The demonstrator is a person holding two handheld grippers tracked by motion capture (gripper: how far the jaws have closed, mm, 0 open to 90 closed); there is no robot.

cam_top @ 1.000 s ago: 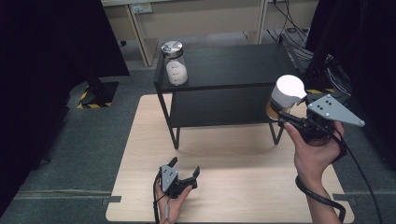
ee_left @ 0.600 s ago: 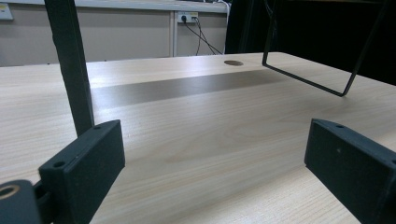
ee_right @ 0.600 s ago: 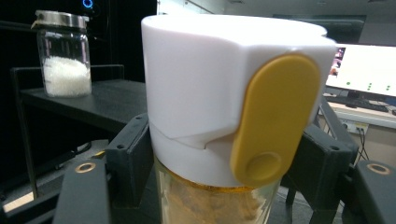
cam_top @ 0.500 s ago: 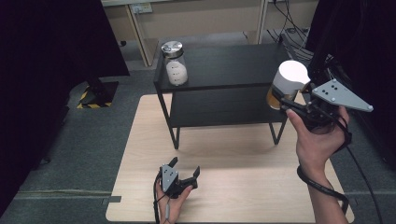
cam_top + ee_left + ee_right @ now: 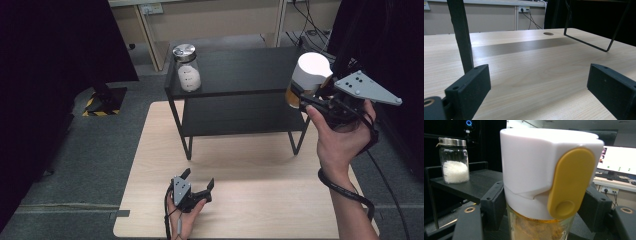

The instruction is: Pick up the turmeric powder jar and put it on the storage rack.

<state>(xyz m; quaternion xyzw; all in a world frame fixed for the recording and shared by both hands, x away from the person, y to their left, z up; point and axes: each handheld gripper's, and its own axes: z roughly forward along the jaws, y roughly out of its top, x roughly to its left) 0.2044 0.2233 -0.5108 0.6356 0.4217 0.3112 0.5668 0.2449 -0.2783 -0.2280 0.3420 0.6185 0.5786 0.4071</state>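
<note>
**Spice jar held at the right end of the shelf rack**

High view. Pale wood-grain table (image 5: 240, 165), matt. On it a black two-tier shelf rack (image 5: 240, 75) with thin metal legs. On the top tier, left end: a clear glass jar (image 5: 186, 67) with a shiny metal lid, about half full of white grains. At the right end of the top tier, the right gripper (image 5: 307, 97) is clamped on a spice jar (image 5: 308, 77) with a white cap; whether the jar is clear of the tier cannot be told. The left gripper (image 5: 197, 180) lies low over the table's near edge, jaws spread, nothing between them.

Left gripper view. Two blocky black jaws wide apart over bare wood; a flat rack leg and a thin wire foot rise beyond, their tops cut off.

Right gripper view. Jaws press on the spice jar (image 5: 541, 195) just below the cap. This view adds a mustard-yellow oval flip tab and orange-brown powder behind clear glass. The jar's base is cut off. The glass jar (image 5: 454, 161) stands behind to the left.
</note>
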